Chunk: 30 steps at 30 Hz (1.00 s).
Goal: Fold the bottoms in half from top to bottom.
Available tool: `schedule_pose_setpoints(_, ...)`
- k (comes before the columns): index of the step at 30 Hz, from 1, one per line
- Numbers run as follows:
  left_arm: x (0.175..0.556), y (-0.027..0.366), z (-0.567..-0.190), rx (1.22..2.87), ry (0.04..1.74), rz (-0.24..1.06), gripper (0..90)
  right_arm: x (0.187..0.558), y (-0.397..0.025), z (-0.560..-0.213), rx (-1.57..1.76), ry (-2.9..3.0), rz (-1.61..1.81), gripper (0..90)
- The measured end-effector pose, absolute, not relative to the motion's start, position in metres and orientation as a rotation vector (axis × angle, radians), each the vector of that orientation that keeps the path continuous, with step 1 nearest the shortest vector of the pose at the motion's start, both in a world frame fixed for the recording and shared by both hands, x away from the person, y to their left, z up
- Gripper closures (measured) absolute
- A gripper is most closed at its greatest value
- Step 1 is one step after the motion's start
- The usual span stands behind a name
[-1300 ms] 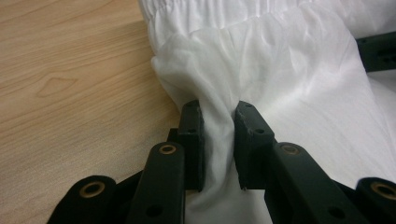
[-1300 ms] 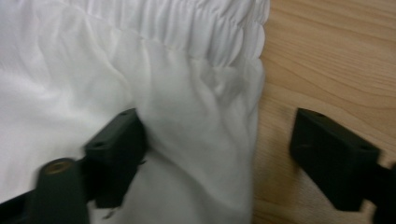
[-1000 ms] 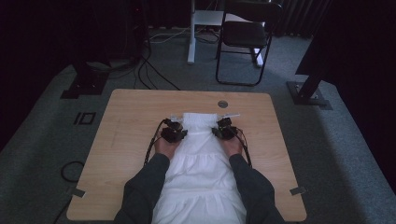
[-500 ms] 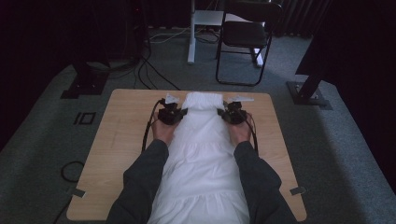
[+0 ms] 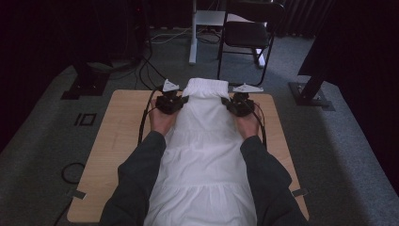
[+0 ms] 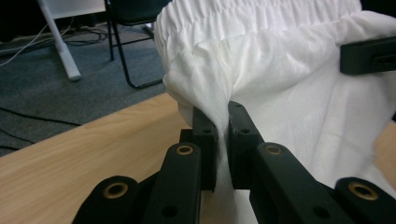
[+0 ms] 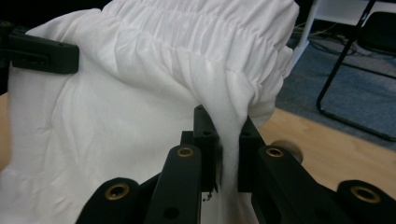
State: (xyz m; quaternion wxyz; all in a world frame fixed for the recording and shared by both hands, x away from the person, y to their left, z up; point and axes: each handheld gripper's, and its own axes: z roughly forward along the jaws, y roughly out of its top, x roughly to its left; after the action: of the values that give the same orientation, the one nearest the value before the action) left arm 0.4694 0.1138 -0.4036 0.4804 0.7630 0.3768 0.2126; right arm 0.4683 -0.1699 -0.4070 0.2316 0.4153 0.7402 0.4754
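Both grippers have carried the white skirt [image 5: 204, 141] farther up the table [image 5: 113, 141]. From above, the left gripper [image 5: 170, 101] and right gripper [image 5: 240, 104] flank its waistband. In each gripper view, the jaws are clamped on a fold of skirt cloth.

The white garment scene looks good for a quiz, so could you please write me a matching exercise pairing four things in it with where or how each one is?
Things:
1. white garment
2. left gripper
3. folding chair
4. table

Places or states:
A. stands on the grey carpet beyond the table's far edge
B. spread lengthwise down the middle of the table, gathered band at the far end
C. light wood, bare on both sides of the cloth
D. jaws closed on a pinch of cloth at the garment's left edge

Pairs: 1-B, 2-D, 3-A, 4-C
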Motion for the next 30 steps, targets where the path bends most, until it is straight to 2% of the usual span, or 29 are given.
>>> schedule_pose_setpoints(8, 0.415, 0.127, -0.401, 1.861, 0.823, 0.444, 83.9, 0.403, -0.184, -0.413, 1.072, 2.089, 1.401, 83.6)
schedule_pose_setpoints(11, 0.373, 0.135, -0.410, 1.873, 0.775, 0.415, 83.5, 0.378, -0.187, -0.418, 1.051, 2.116, 1.429, 83.4)
schedule_pose_setpoints(15, 0.335, 0.145, -0.428, 1.900, 0.754, 0.404, 83.4, 0.347, -0.187, -0.435, 1.029, 2.182, 1.394, 83.3)
schedule_pose_setpoints(18, 0.321, 0.149, -0.440, 1.896, 0.766, 0.373, 84.3, 0.324, -0.188, -0.455, 1.035, 2.217, 1.378, 83.2)
schedule_pose_setpoints(22, 0.290, 0.149, -0.489, 2.024, 0.808, 0.318, 86.3, 0.296, -0.184, -0.487, 1.053, 2.279, 1.294, 83.1)
schedule_pose_setpoints(27, 0.286, 0.141, -0.530, 2.087, 0.866, 0.245, 88.3, 0.281, -0.178, -0.527, 1.086, 2.363, 1.181, 83.0)
schedule_pose_setpoints(29, 0.286, 0.141, -0.532, 2.062, 0.884, 0.253, 81.7, 0.282, -0.180, -0.533, 1.118, 2.364, 1.190, 83.0)
schedule_pose_setpoints(30, 0.287, 0.142, -0.531, 2.047, 0.892, 0.260, 70.8, 0.282, -0.180, -0.535, 1.124, 2.361, 1.192, 83.0)
